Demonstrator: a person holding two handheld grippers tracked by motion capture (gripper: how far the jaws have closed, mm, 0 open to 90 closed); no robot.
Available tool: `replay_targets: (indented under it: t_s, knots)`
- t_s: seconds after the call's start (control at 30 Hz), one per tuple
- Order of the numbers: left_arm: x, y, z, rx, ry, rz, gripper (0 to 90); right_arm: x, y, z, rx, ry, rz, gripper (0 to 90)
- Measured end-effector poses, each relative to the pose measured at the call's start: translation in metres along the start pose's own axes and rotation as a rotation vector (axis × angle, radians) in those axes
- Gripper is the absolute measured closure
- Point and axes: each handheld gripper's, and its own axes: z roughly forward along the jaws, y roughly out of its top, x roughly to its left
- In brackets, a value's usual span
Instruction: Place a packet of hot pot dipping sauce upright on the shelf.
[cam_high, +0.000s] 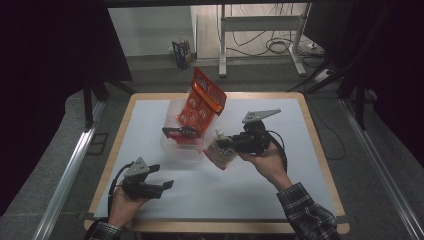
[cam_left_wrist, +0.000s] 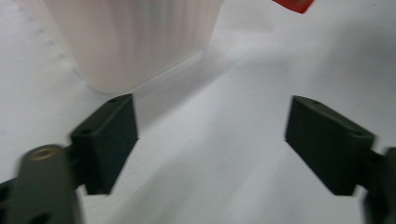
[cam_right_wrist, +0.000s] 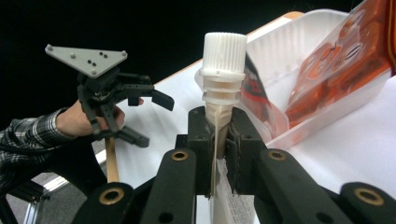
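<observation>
a spouted pouch (cam_right_wrist: 219, 116) is pinched just under its white cap by the right hand-held gripper (cam_right_wrist: 218, 135), lifted beside the clear plastic bin (cam_high: 172, 142), likely for dropping in; the left hand-held gripper (cam_high: 162, 186) is held open and empty above the table (cam_high: 300, 165)

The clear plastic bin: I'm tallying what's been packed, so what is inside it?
An orange snack bag stands in the clear plastic bin, leaning out over its far rim. The bag hides whatever lies beneath it.

place: lab | signs: black curtains (cam_high: 45, 45), metal frame rails (cam_high: 70, 170), floor cables (cam_high: 280, 47), white-topped test table (cam_high: 300, 165)
</observation>
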Motion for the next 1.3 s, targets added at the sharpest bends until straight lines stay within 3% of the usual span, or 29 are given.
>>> replay_targets:
  t_s: [0.07,0.27,0.67,1.3]
  knots:
    - [-0.001,0.000,-0.001,-0.006,0.000,0.009,8.5,-0.002,0.003,0.000,-0.004,0.000,0.001,80.2]
    - [-0.003,0.001,-0.003,-0.029,0.000,0.026,4.1,-0.009,0.010,0.006,-0.007,0.009,0.000,80.2]
    - [-0.006,0.001,-0.003,-0.045,0.028,0.079,1.5,-0.012,0.027,0.028,-0.005,0.030,-0.021,80.2]
    - [-0.008,0.001,-0.001,-0.027,0.046,0.103,1.4,-0.013,0.041,0.046,-0.009,0.037,-0.043,80.2]
